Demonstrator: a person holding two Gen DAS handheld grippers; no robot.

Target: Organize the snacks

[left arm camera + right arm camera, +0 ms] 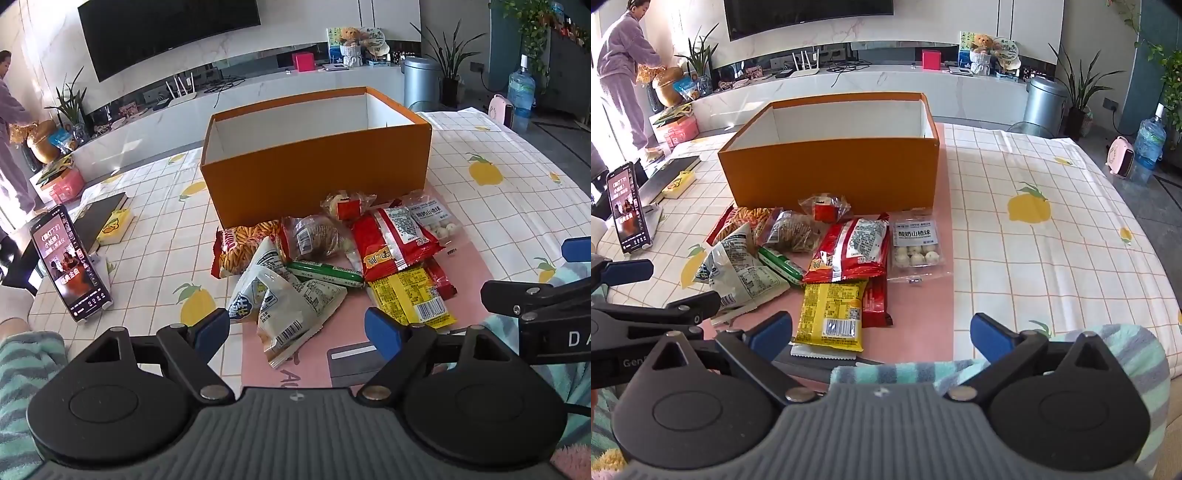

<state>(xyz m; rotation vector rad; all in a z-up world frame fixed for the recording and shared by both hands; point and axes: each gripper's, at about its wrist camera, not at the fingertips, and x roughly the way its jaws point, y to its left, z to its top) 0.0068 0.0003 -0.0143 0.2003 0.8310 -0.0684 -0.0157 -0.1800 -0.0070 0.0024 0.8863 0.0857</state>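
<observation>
Plainly nothing has been picked up yet: the left tool [297,328] and the right tool [881,332] both hang with their blue pads spread wide apart and nothing between them, tilted down toward the near edge of the snack pile. The snacks lie heaped on the surface just in front of the orange box [831,173], which stands open behind them and looks empty as far as its inside shows. Nearest the right tool is the yellow packet [831,314], lying partly over a dark red bar [875,302]; nearest the left tool are the white crinkled bags [280,295], with the green stick [325,273] wedged under the big red bag [391,240]. Because the packets overlap, pinching one could drag or flip its neighbour, and slick, puffy film may slip from the pads. The two tools also sit close together, so reaching for the same middle packets risks a knock. The phone [70,266] propped at the left could be toppled by a wide swing. The box floor is hidden by its near wall, and the packets lowest in the heap are largely covered.
</observation>
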